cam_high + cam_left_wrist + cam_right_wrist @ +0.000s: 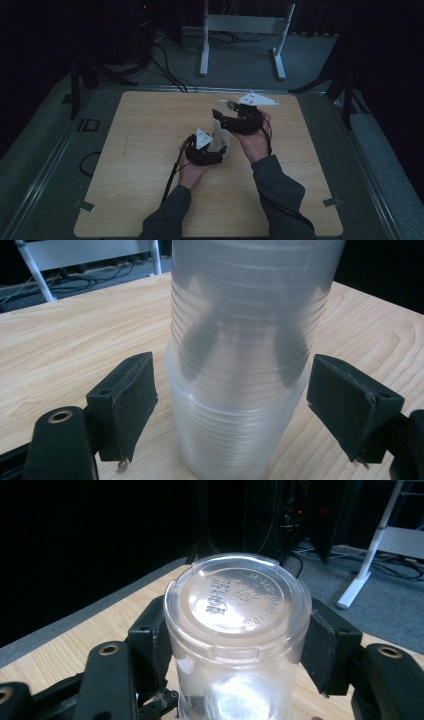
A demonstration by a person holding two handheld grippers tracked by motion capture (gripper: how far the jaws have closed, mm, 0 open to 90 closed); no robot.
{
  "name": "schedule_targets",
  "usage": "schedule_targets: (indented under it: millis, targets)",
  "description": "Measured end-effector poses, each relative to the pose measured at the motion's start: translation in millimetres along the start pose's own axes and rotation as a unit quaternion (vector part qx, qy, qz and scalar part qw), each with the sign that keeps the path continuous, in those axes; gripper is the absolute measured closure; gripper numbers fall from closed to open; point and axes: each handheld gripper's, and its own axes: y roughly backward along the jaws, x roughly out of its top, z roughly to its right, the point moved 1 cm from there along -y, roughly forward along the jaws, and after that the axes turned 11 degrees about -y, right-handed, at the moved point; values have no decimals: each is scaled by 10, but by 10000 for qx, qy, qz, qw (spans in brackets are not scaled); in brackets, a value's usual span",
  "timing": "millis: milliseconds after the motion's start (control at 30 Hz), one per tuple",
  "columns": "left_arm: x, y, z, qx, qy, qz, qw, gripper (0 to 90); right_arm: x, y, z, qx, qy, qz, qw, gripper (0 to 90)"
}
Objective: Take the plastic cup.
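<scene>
My right gripper (pixel 235 645) is clamped on the top of a stack of clear plastic cups (pixel 235 630), upside down, base w/ embossed mark facing up, pads pressed on both sides just under the base rim. My left gripper (pixel 231 405) is spread wide around the lower part of the same stack (pixel 240 365); both pads stand off the plastic, gap each side. Stack stands upright on the wooden table (pixel 150 130), between my two tools, approx mid-table. In high view the left gripper (pixel 207 150) sits low & nearer me, the right gripper (pixel 240 117) higher & further out.
</scene>
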Motion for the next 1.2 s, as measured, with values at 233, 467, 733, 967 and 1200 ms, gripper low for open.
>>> schedule_targets:
  millis: [233,467,733,967,1200]
  targets:
    - [-1,33,4,-3,-3,24,10000,195,36,63,8,-1,-6,62,10000,372]
    - [-11,63,7,2,-3,24,10000,195,58,138,54,-55,-41,106,9999,372]
    - [-10,125,28,-65,26,94,9999,196,40,257,129,-145,-108,86,9998,371]
    - [-59,155,29,-83,73,73,9999,196,31,365,205,-253,-157,97,9995,371]
    - [-96,221,48,-166,179,131,9996,195,-41,508,353,-488,-256,147,9984,378]
